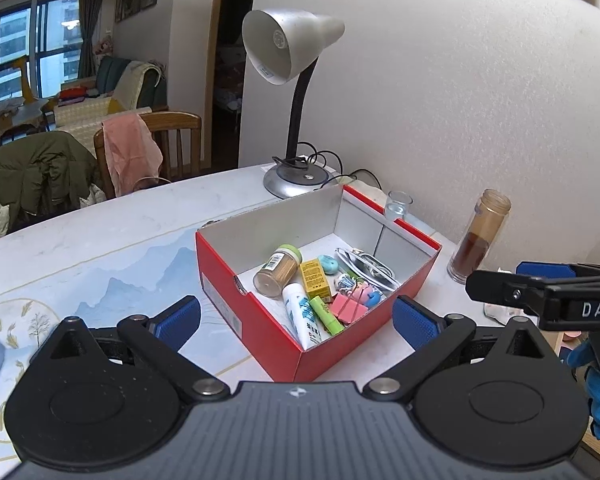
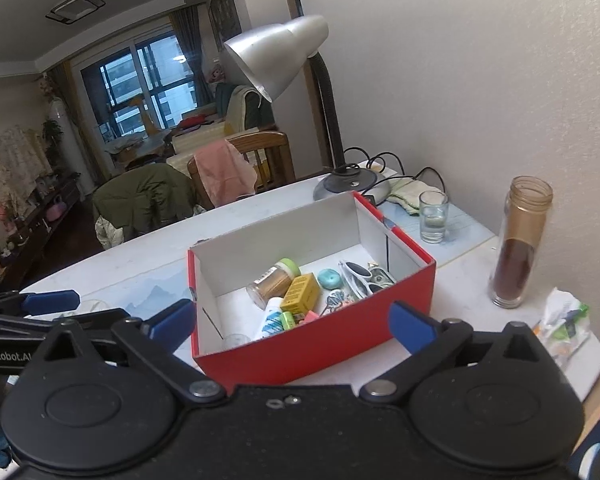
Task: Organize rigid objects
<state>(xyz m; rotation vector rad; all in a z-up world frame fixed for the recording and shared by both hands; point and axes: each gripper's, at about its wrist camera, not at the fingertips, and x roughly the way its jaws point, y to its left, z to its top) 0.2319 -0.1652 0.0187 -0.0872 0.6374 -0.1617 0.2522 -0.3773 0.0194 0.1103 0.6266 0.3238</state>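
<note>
A red cardboard box (image 1: 260,332) (image 2: 332,344) with a white inside stands on the table in front of both grippers. In it lie a brown jar with a green lid (image 1: 278,270) (image 2: 274,280), a yellow carton (image 1: 315,280) (image 2: 301,293), a white tube (image 1: 302,316) (image 2: 272,318), a green stick (image 1: 326,315), pink binder clips (image 1: 350,304), a teal round thing (image 1: 328,264) (image 2: 329,279) and white sunglasses (image 1: 364,266) (image 2: 360,278). My left gripper (image 1: 296,318) is open and empty before the box. My right gripper (image 2: 292,326) is open and empty, also before the box.
A silver desk lamp (image 1: 296,180) (image 2: 348,182) stands behind the box by the wall. A small glass of water (image 1: 398,205) (image 2: 433,216) and a tall glass bottle of brown powder (image 1: 478,236) (image 2: 520,240) stand right of the box. A wrapped packet (image 2: 564,326) lies at right. Chairs with clothes stand beyond the table.
</note>
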